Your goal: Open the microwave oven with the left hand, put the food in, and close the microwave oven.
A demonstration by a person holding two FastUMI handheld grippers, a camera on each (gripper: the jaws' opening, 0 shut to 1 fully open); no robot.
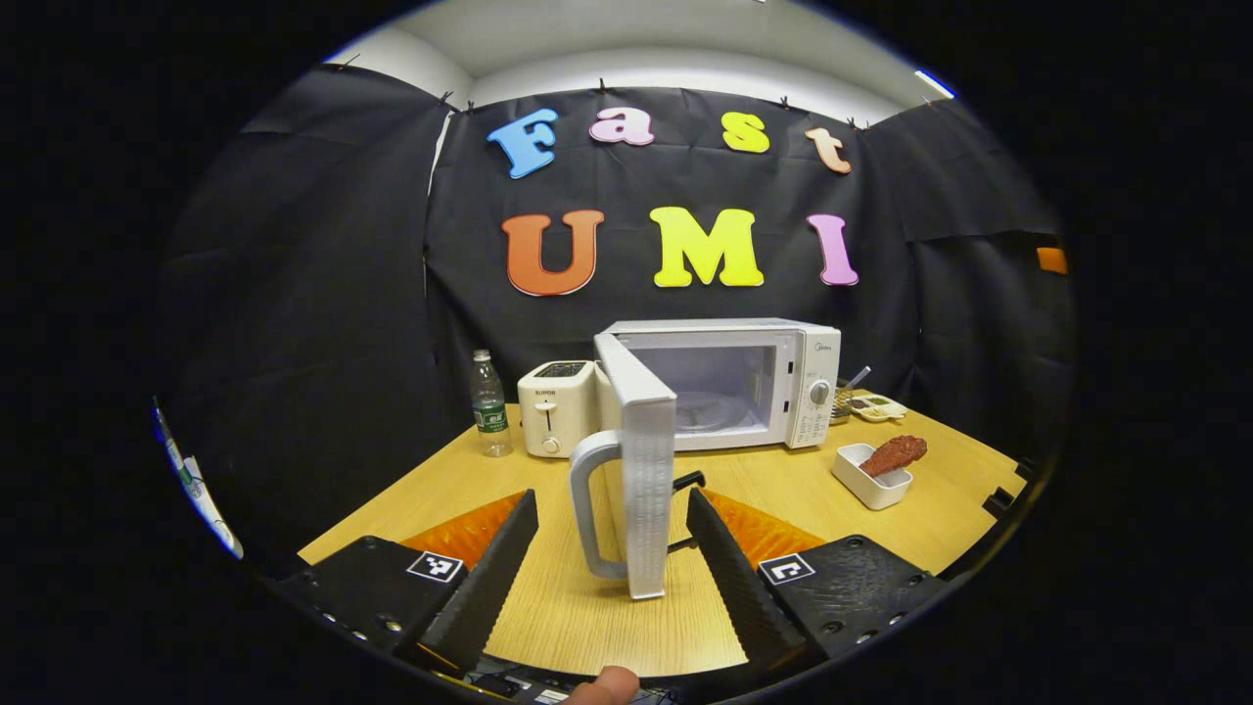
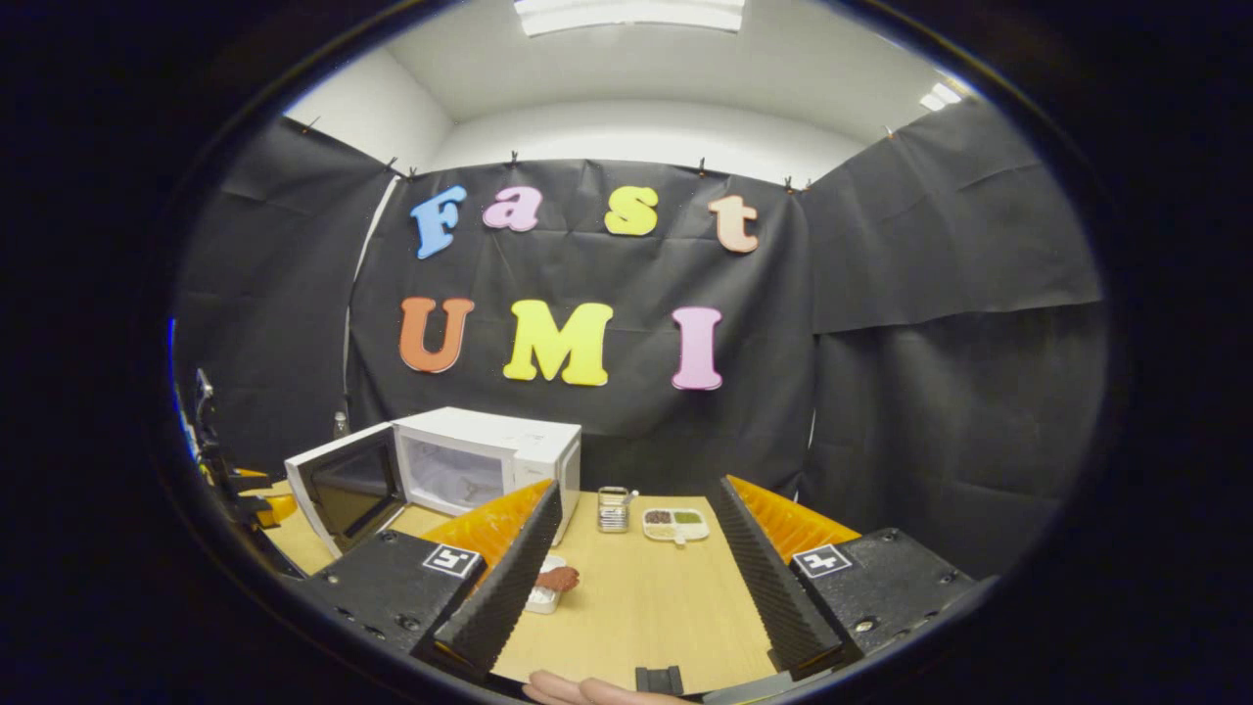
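White door (image 1: 641,460) of the microwave oven (image 1: 729,382) stands swung out, edge-on between my left hand-held gripper (image 1: 612,568)'s wide-spread fingers, untouched. The food (image 1: 893,453) lies in its dish (image 1: 869,477) on the counter (image 1: 587,607), to the oven's right, nearer my right hand-held gripper (image 2: 636,587), also wide and empty.

Setting: a staged recording booth, not a home kitchen. I stood at a wooden table (image 1: 587,597) hemmed by black cloth walls (image 2: 940,323) clipped under a white ceiling (image 2: 636,78) with strip lighting. Kitchen props sat around the microwave (image 1: 744,377): toaster (image 1: 556,406) just beside it, water bottle (image 1: 488,401) beyond the toaster.
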